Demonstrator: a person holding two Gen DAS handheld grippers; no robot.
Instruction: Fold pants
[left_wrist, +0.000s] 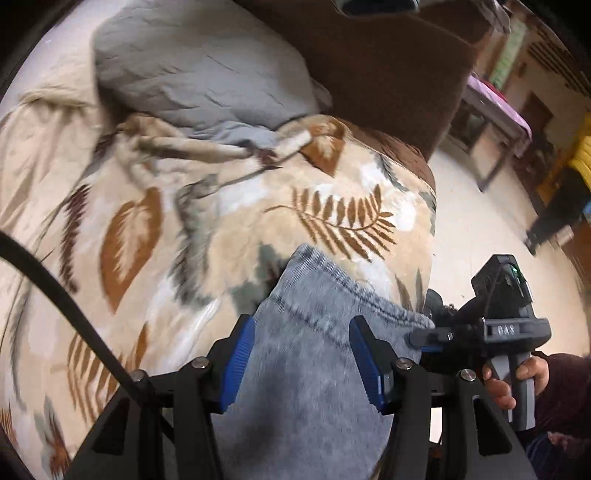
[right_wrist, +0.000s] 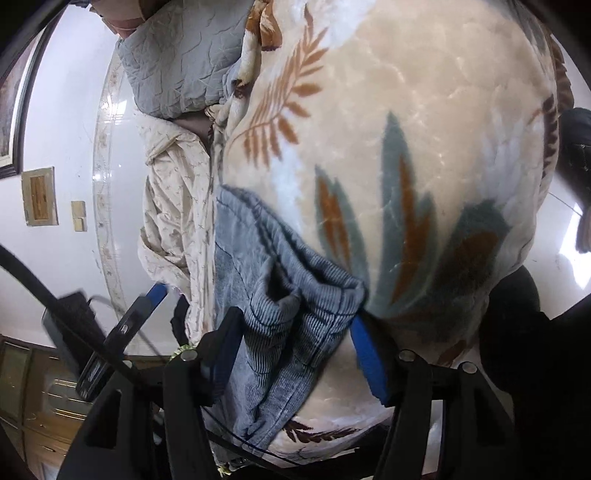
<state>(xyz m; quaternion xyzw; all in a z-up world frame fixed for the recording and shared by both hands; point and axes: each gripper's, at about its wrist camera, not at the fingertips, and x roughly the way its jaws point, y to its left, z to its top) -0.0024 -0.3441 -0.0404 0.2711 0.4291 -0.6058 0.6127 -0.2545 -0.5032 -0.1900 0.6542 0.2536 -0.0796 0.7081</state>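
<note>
Grey-blue jeans (left_wrist: 310, 369) lie on a beige blanket with a leaf pattern (left_wrist: 351, 192), close to the bed's edge. My left gripper (left_wrist: 303, 363) stands open just above them, its blue pads (left_wrist: 240, 365) well apart and the cloth passing below. To its right a hand (left_wrist: 517, 376) holds my right gripper (left_wrist: 424, 334) at the jeans' edge. In the right wrist view a bunched, ribbed fold of the jeans (right_wrist: 295, 325) lies between the spread fingers of my right gripper (right_wrist: 291, 349), which is open. My left gripper (right_wrist: 147, 301) shows at the left.
A grey quilted cover (left_wrist: 192, 74) lies at the blanket's far side, with a brown surface (left_wrist: 388, 74) beyond it. Pale floor (left_wrist: 472, 206) and a table with a pink cloth (left_wrist: 495, 107) are off the bed's edge. A cream sheet (right_wrist: 177, 206) hangs beside the jeans.
</note>
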